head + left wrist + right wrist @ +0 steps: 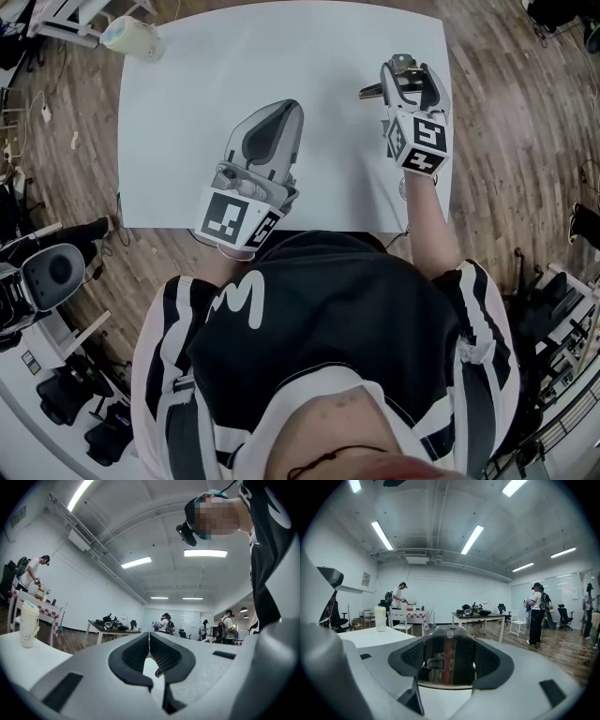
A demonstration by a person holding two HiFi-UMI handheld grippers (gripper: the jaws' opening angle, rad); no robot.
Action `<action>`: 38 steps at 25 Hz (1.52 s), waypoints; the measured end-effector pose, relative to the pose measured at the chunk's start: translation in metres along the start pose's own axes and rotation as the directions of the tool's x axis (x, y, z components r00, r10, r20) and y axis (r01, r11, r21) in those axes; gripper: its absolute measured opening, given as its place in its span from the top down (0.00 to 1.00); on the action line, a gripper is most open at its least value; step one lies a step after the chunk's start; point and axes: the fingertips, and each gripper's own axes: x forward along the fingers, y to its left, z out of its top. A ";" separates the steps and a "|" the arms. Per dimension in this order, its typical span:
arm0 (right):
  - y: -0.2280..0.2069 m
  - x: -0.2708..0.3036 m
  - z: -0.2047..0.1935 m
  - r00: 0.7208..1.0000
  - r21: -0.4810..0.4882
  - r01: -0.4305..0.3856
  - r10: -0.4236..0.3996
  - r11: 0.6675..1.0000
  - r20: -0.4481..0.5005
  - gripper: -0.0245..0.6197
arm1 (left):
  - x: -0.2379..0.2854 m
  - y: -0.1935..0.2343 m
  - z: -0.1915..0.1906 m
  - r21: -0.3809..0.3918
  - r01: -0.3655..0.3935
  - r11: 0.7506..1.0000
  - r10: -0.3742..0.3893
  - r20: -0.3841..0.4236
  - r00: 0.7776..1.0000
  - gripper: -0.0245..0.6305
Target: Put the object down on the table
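Observation:
My right gripper (449, 660) is shut on a dark object (450, 648) with a red stripe and a rounded top, which stands upright between the pads. In the head view this gripper (405, 73) is over the right side of the white table (187, 122), pointing away from me, and the object is mostly hidden by the jaws. My left gripper (283, 112) lies low over the table's near middle. Its jaws (149, 637) meet at the tips with nothing between them.
A pale cup (131, 37) stands at the table's far left corner; it also shows in the left gripper view (28, 623). Wooden floor surrounds the table. Other tables, chairs and people stand further off in the room.

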 end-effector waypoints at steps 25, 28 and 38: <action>-0.008 0.042 -0.049 0.994 -0.044 -0.003 -0.002 0.999 -0.107 0.49 | -0.004 0.007 -0.001 0.018 -0.035 0.999 0.036 -0.015 0.999 0.95; -0.009 0.045 -0.050 0.994 -0.056 -0.005 -0.002 0.998 -0.110 0.49 | -0.006 0.007 0.000 0.018 -0.040 0.999 0.041 -0.014 0.999 0.95; -0.011 0.055 -0.063 0.990 -0.051 -0.007 0.000 0.999 -0.141 0.49 | -0.007 0.008 0.002 0.019 -0.061 0.998 0.061 -0.008 0.998 0.95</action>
